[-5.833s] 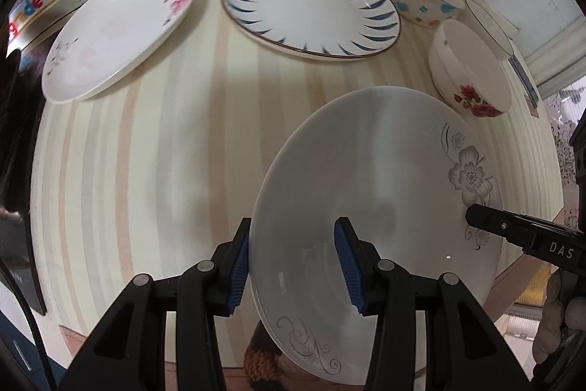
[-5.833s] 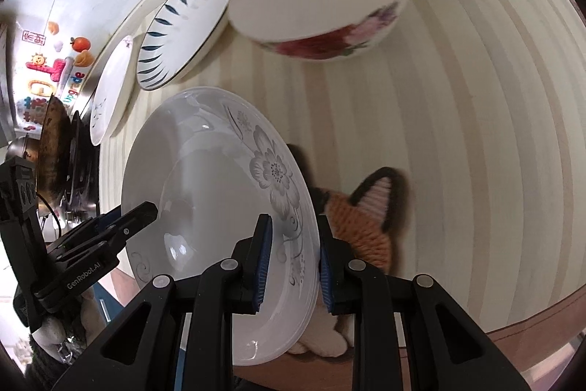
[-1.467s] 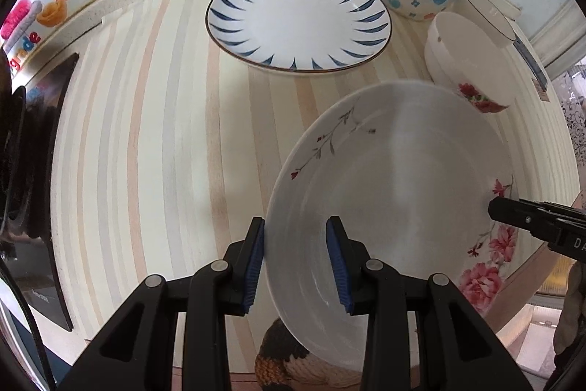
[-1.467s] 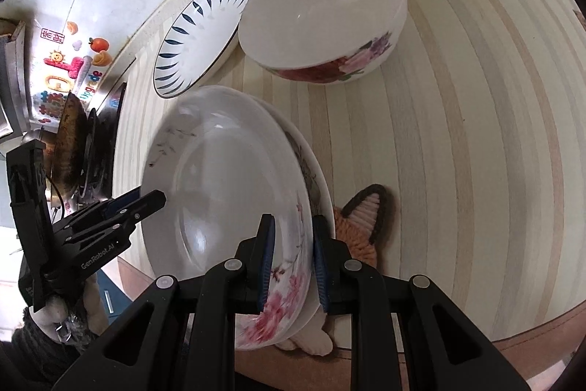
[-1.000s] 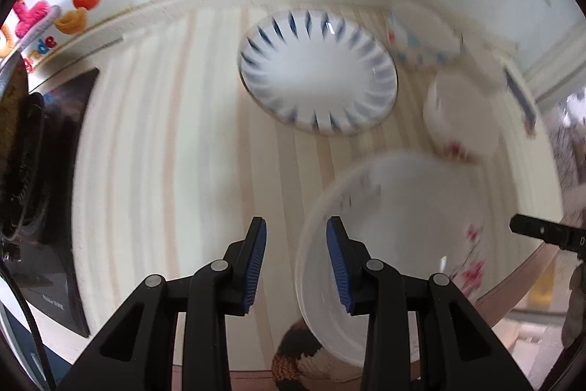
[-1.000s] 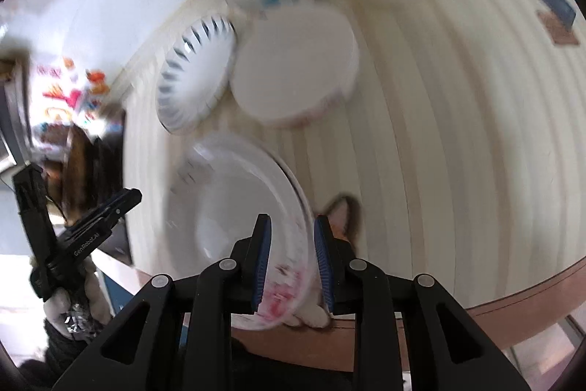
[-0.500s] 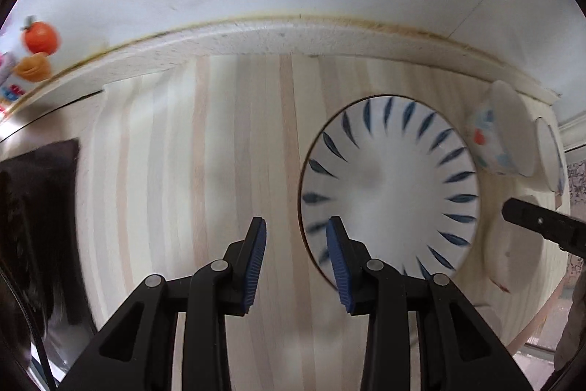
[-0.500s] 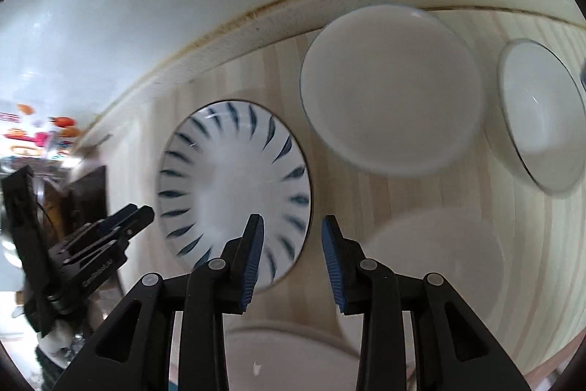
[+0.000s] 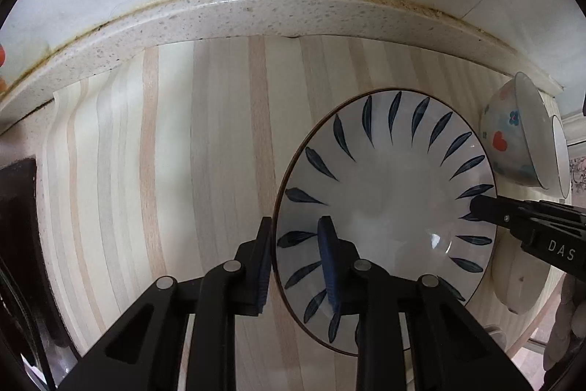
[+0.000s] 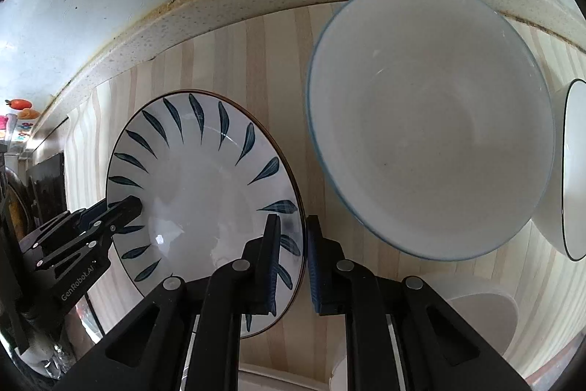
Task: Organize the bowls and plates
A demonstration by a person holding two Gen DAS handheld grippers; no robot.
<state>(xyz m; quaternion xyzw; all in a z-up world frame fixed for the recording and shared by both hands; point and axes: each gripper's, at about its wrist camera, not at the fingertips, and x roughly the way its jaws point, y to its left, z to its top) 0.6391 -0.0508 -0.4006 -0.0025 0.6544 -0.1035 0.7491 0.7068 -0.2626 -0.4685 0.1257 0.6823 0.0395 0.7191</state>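
Blue-leaf plate (image 9: 388,193) is lying on the striped desk (image 9: 164,152), near the back ledge. Left tongs (image 9: 298,259) are straddling its left rim, one pad inside and one outside, spread and not yet pinching. Right tongs (image 10: 293,255) are straddling the opposite rim, narrowly spread. Large white bowl (image 10: 428,120) is sitting just beside the plate; a heart-patterned bowl (image 9: 512,134) is standing near the plate's far side.

the leaf-pattern plate (image 9: 384,207) lies on the counter (image 9: 164,152), before the backsplash ledge (image 9: 256,17); a bowl (image 10: 428,123) sits to its right, another bowl (image 10: 575,171) further right.
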